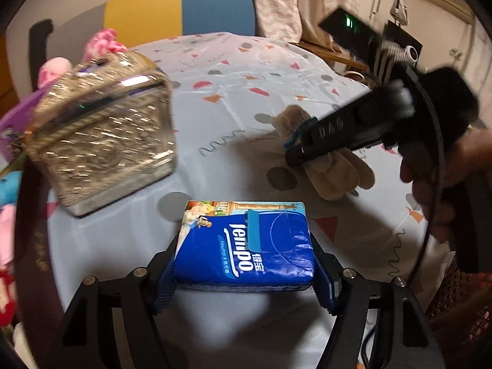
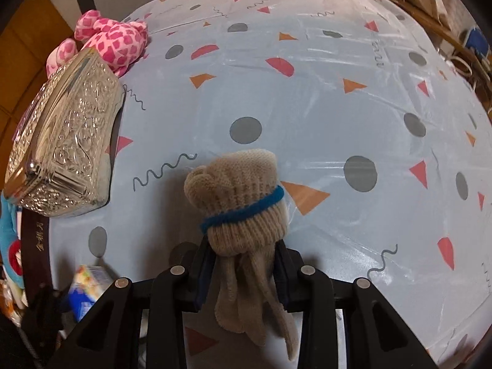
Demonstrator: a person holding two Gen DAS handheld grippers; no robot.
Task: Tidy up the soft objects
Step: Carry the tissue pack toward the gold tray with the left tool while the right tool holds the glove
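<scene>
My left gripper [image 1: 246, 273] is shut on a blue Tempo tissue pack [image 1: 246, 246] and holds it just above the table's near edge. The pack also shows in the right wrist view [image 2: 86, 289]. My right gripper [image 2: 243, 273] is shut on a beige knit glove [image 2: 240, 209] with a blue band, its fingers hanging down between the jaws. In the left wrist view the right gripper [image 1: 304, 147] holds the glove [image 1: 335, 172] above the table at the right. A silver embossed box [image 1: 101, 135] stands at the left, and it also shows in the right wrist view [image 2: 64, 141].
The round table has a light blue patterned cloth [image 2: 307, 107]. A pink spotted plush toy [image 2: 113, 37] lies behind the silver box. More plush toys [image 1: 6, 215] sit off the table's left edge. A yellow and blue chair [image 1: 181, 12] stands beyond the table.
</scene>
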